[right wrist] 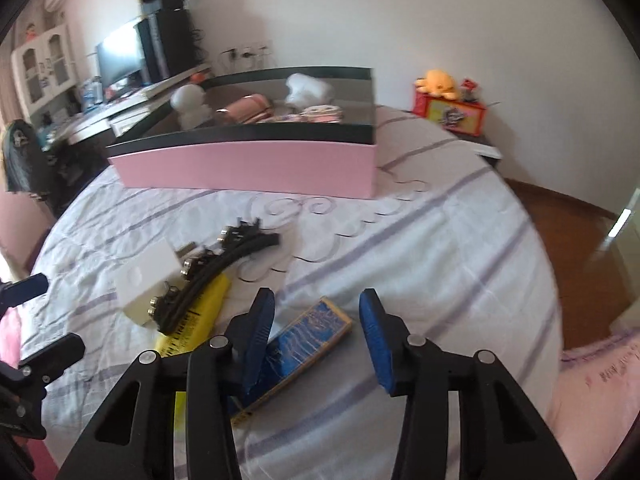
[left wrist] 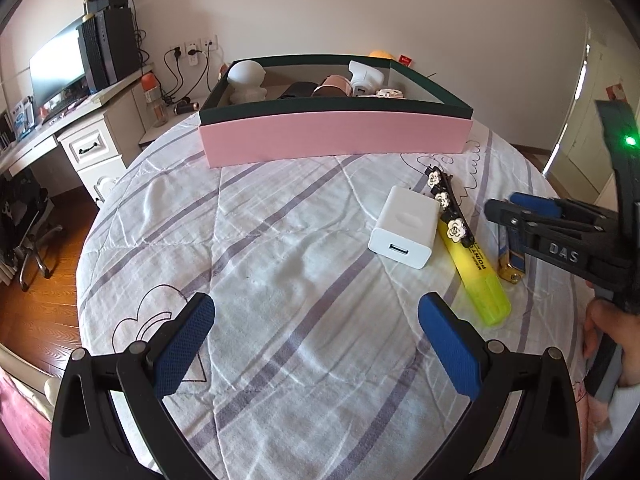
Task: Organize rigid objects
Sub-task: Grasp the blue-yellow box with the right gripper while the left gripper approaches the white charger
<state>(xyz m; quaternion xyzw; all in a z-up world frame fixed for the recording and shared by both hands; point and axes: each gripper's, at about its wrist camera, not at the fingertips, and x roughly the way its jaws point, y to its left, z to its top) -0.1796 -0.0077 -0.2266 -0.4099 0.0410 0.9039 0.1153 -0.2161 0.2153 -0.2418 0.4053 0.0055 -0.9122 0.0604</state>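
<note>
Pink box (left wrist: 336, 138) at the bed's far side already holds several things; four lie loose on the quilt (left wrist: 280, 280), left to right: one white charger (left wrist: 404, 227), one black flowered hair clip (left wrist: 450, 210), one yellow highlighter (left wrist: 478, 276), one blue-and-gold slim case (right wrist: 304, 344); left gripper (left wrist: 316, 340) idles, fingers apart, empty; right gripper (right wrist: 316, 340) straddles the case, fingers apart, not yet pressing; next, I'd judge, clamp, lift, carry to the box.

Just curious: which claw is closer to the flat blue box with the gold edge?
Right. The right claw hangs just over the flat blue gold-edged box; the left claw sits off to its side over bare quilt.
</note>
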